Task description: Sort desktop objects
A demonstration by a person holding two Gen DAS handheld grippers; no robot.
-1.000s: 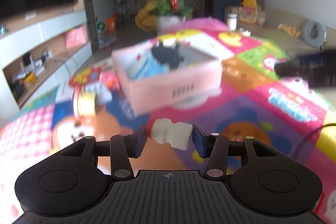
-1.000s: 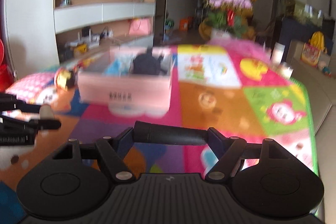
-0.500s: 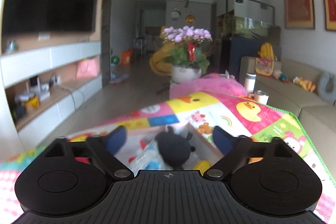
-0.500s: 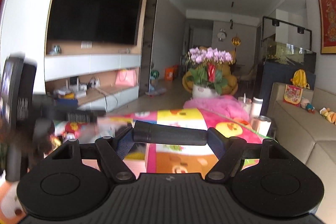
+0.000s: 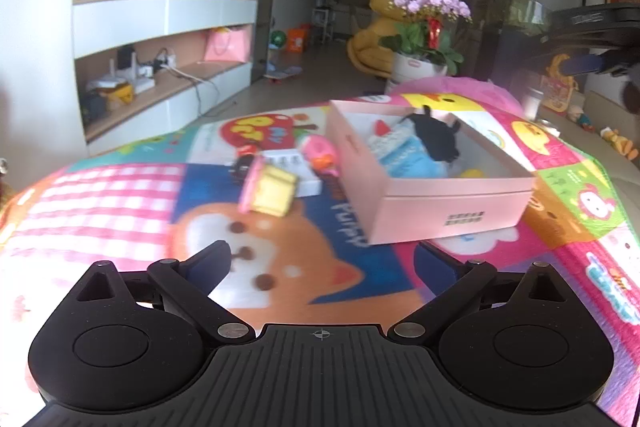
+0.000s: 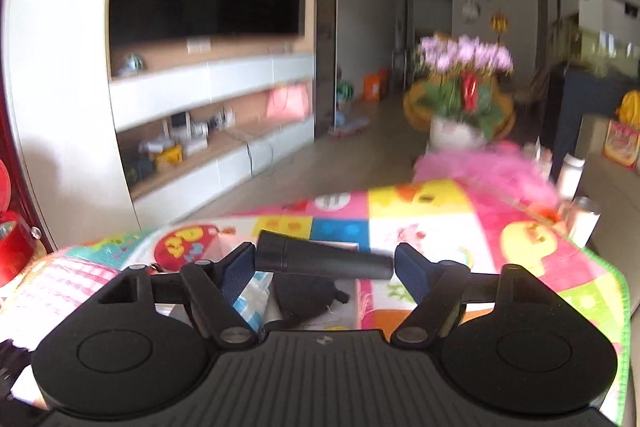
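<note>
My left gripper (image 5: 322, 263) hangs over the play mat in front of a pink box (image 5: 452, 203). Its jaws are opening wide and nothing is between them. In the box lie a black plush (image 5: 436, 139), a blue-and-white item (image 5: 404, 155) and a small red-tipped piece (image 5: 382, 127). My right gripper (image 6: 324, 263) hovers over that box, jaws opening. A black cylinder (image 6: 320, 259) still sits between its fingers, tilted, with its right end blurred and just off the right pad. Under it I see the black plush (image 6: 308, 295).
Left of the box lie loose things: a yellow-and-pink item (image 5: 272, 189), a white pack (image 5: 296, 167), a pink toy (image 5: 320, 151) and a small black piece (image 5: 240, 165). A flower pot (image 6: 460, 131) and cups (image 6: 584, 219) stand beyond the mat's far edge.
The left gripper let go of the white red-capped bottle, opened wide and drew back from above the box. The right gripper carried the cylinder over the box; the cylinder now tilts.
</note>
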